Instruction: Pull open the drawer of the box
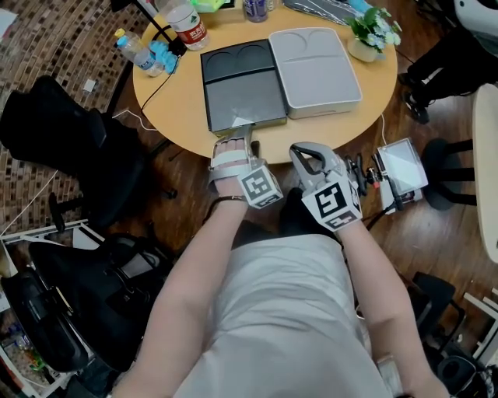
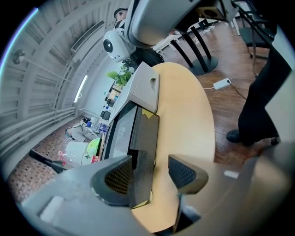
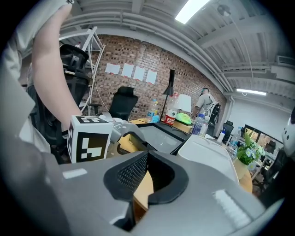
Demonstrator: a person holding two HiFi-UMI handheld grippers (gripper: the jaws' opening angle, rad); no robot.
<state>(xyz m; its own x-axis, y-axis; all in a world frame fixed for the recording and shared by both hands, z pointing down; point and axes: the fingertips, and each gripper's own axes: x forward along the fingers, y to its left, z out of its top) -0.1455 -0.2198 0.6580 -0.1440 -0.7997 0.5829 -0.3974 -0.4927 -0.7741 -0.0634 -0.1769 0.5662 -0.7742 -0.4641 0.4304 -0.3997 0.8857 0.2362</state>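
Observation:
A black box (image 1: 233, 58) lies on the round wooden table (image 1: 175, 101), and its drawer (image 1: 245, 101) stands pulled out toward me. My left gripper (image 1: 243, 134) is at the drawer's front edge. In the left gripper view it (image 2: 150, 159) is open, with the dark front panel (image 2: 144, 138) standing between the pads. The left pad (image 2: 117, 177) is close beside the panel and the right pad (image 2: 184, 173) is well apart from it. My right gripper (image 1: 307, 155) hangs below the table's edge, shut (image 3: 147, 153) with nothing in it.
A light grey box (image 1: 315, 70) sits against the black one on its right. A potted plant (image 1: 372, 31) and bottles (image 1: 187, 23) stand along the table's far side. A black chair (image 1: 70, 148) stands left and a small device (image 1: 401, 171) right.

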